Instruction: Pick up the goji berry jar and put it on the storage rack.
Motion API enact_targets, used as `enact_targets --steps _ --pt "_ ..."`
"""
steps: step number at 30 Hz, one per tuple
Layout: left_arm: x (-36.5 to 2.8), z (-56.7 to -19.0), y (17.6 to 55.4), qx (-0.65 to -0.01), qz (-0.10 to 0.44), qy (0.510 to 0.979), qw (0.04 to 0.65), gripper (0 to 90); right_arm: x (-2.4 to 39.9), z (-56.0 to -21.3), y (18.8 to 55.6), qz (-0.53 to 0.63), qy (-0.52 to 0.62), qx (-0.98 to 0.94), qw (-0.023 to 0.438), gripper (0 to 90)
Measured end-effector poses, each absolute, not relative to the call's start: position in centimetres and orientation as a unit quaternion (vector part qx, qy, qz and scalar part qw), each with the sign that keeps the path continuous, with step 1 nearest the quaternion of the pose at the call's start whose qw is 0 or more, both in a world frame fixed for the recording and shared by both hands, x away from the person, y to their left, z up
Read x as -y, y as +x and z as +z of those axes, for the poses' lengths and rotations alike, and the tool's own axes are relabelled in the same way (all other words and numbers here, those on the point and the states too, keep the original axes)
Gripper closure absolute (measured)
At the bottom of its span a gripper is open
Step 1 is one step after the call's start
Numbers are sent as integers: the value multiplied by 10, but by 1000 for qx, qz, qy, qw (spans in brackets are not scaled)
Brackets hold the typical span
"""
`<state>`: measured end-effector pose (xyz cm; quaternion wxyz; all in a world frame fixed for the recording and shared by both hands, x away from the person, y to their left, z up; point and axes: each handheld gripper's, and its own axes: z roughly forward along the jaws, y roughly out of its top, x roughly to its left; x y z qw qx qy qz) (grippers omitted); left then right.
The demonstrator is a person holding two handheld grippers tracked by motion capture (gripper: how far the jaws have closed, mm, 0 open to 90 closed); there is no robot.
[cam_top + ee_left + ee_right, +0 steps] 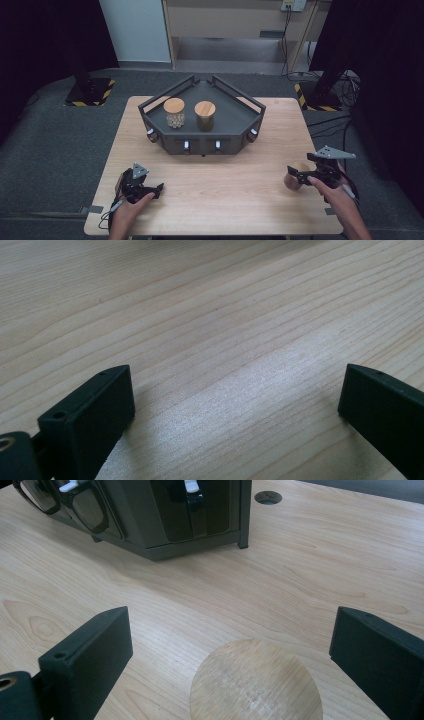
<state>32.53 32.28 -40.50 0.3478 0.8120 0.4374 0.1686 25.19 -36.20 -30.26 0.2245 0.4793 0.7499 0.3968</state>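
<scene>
One wooden lid (pixel 256 680) between right claw (pixel 230 650) jaws

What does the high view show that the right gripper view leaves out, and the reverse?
High view: two jars with wooden lids, one holding pale round pieces and one darker, standing side by side in the dark tray; also the left tongs open over bare table, and the person's hands.

Right gripper view: a close look down on a round wooden lid lying between the open jaws of the right tongs, untouched by either.

Both: the wooden table, the tray's front and that lid by the right tongs.
</scene>
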Motion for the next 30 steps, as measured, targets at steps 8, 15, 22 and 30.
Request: enact_targets --steps 8,15,22,30 --pt "-323 -405 325 -438 169 812 348 1 364 -303 248 394 482 -748 228 39" --pt "-323 -405 325 -438 169 811 348 1 366 -308 246 393 484 -747 232 38" --pt "-323 -405 325 -438 169 812 348 1 368 -315 244 396 485 -743 235 39" --pt "-323 -405 325 -438 169 811 348 1 371 -323 245 393 489 -743 233 39"
